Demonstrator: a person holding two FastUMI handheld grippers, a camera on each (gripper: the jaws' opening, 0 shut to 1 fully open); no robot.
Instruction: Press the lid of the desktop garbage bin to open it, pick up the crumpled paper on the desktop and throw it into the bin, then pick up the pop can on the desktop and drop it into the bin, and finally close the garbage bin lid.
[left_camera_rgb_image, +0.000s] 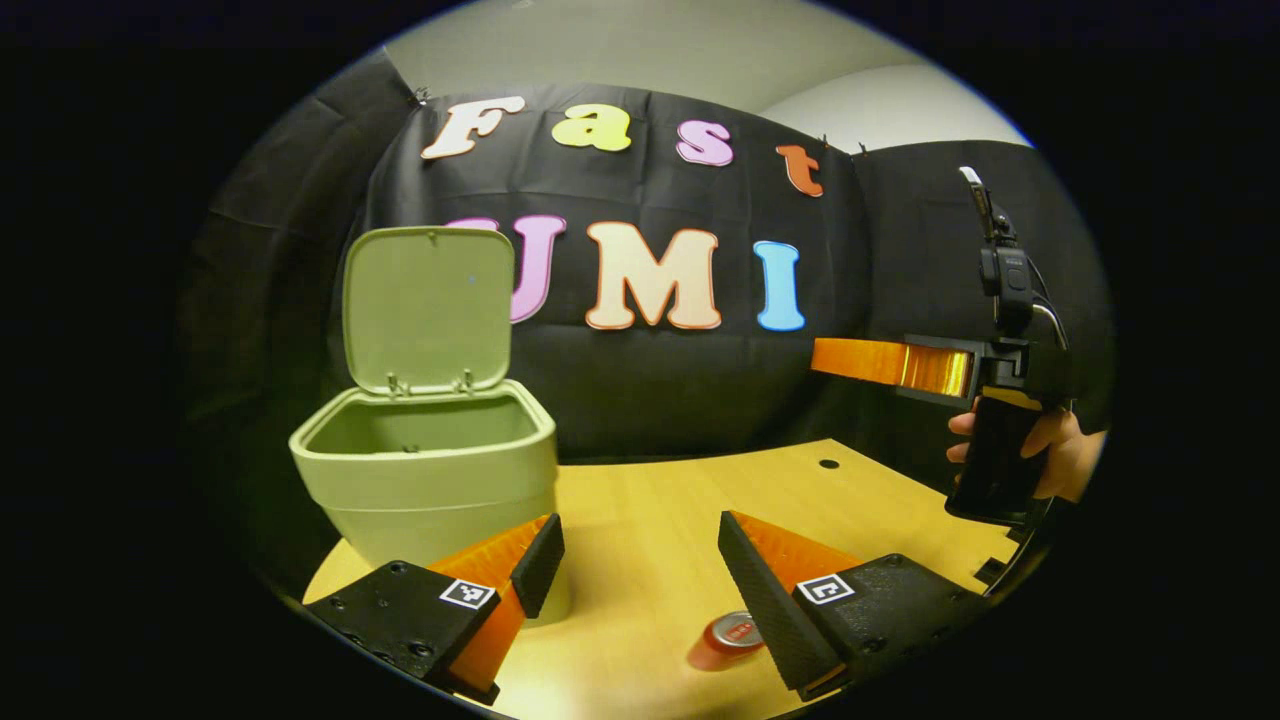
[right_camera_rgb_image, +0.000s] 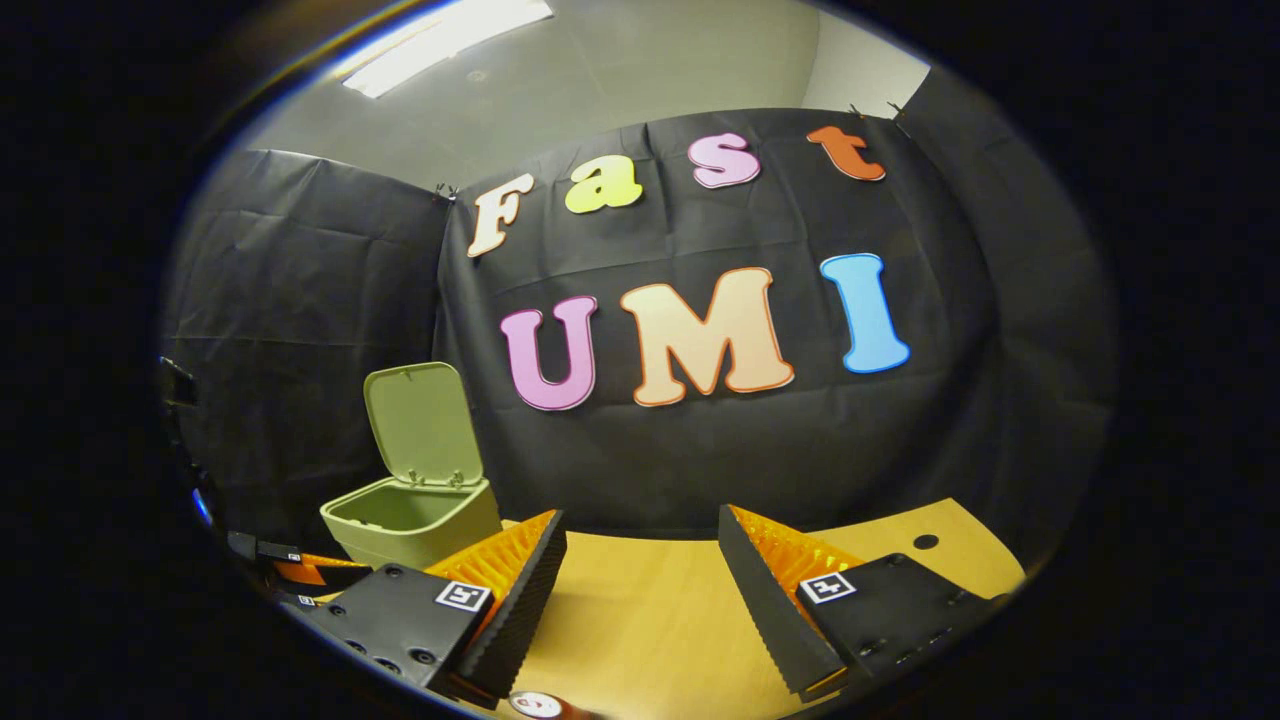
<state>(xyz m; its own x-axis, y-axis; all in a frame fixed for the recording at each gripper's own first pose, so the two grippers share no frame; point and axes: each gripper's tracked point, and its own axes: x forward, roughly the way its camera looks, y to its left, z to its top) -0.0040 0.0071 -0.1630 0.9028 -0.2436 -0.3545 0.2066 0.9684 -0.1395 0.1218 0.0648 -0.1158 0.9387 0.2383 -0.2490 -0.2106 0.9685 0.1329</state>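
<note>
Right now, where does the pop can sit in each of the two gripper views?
Left gripper view: the pop can lies on the desk near the bottom, just left of the right finger.
Right gripper view: its top peeks in at the bottom edge, below the left finger.
Shared landmark: the green bin, lid up.

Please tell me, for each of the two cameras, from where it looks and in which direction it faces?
Left gripper view: rides the left gripper, low over the desk, facing the bin with raised lid; own fingers open; the right gripper and a hand farther off.
Right gripper view: rides the right gripper, higher, facing the wall; own fingers open.
Shared: bin, desk, red can.
</note>
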